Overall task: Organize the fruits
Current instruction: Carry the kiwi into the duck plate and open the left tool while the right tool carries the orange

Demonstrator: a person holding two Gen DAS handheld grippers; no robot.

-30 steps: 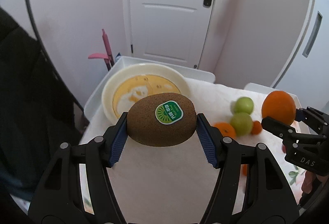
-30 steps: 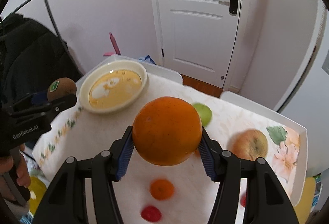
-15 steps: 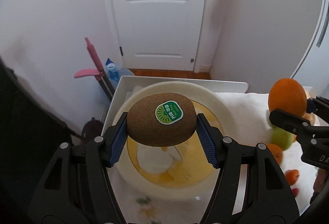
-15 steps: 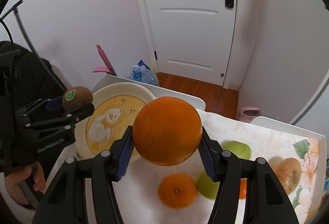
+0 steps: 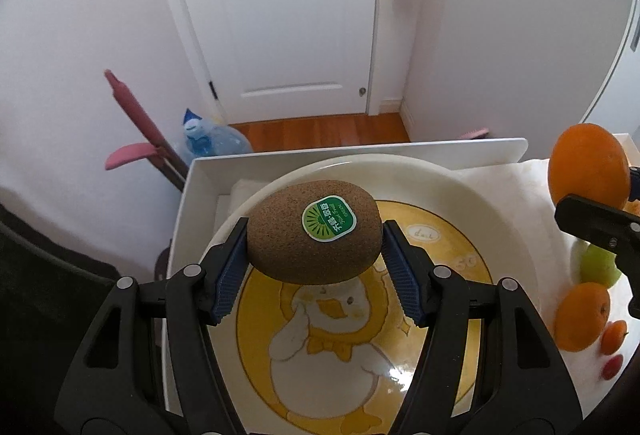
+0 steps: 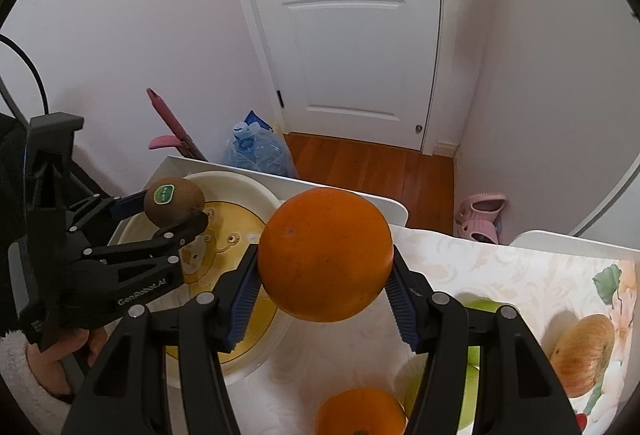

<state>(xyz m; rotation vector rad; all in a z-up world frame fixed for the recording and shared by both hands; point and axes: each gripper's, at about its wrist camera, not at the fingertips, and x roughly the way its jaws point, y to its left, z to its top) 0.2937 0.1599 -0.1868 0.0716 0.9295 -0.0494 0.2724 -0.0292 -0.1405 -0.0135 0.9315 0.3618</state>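
We see the duck-print plate (image 5: pixel 448 191) bare, sitting in the white tray (image 5: pixel 188 203) at the table's left end. The left gripper (image 5: pixel 314 267) clamps the kiwi (image 5: pixel 312 235) in part-open jaws above the plate; the right gripper (image 6: pixel 324 287) pinches the large orange (image 6: pixel 324 255) likewise, over the plate's right rim. Since a second ago both fruits have come left from above the cloth, where a small orange (image 5: pixel 582 315) and green apple (image 5: pixel 598 267) lie.

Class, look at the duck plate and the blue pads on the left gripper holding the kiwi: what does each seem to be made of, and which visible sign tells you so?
Duck plate: probably glazed ceramic or melamine; a smooth, glossy cream surface with bright reflections over the printed duck.
Blue pads of the left gripper: likely rubber or soft plastic; matte, with fine ribbing pressed against the kiwi.
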